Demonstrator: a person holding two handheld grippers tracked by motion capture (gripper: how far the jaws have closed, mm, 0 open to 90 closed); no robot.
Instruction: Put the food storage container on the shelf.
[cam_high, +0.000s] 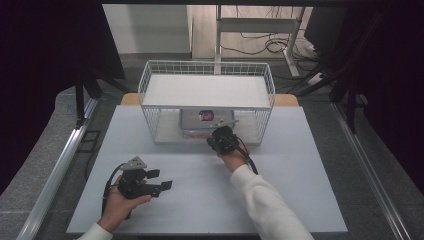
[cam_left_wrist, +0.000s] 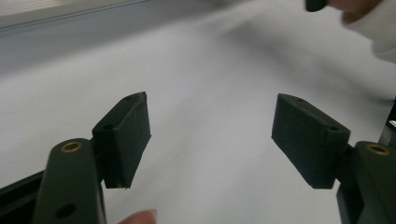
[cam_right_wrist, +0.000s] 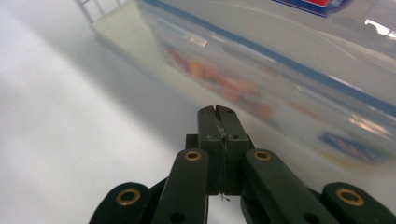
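Two tools are in play at the pale grey surface (cam_high: 200, 200). The right tool (cam_high: 220, 141) is held at the open front of a white wire-mesh shelf rack (cam_high: 206, 67), its black jaws pressed together with nothing between them, as the right gripper view shows (cam_right_wrist: 217, 114). Just ahead of those closed tips lies a clear plastic lidded box with a blue seal line and a red-and-blue label (cam_right_wrist: 289, 60); in the high view the box (cam_high: 205, 120) sits on the lower level of the rack, under the white top shelf, with something orange-red blurred inside it. Whether the tips already touch the box wall I cannot tell; they look very near.

The left tool (cam_high: 150, 182) rests low over the near left part of the surface, well apart from the rack, jaws spread wide (cam_left_wrist: 210, 140) and holding nothing.

My judgement is that the work in hand is getting the box out of the rack. The risks from here: closed jaws cannot take hold, so a forward nudge would only push the box deeper under the shelf. Opening them this close could knock the smooth wall sideways. The plastic looks slick, so a shallow pinch may slip, and a lifted hand could catch the wire frame overhead.
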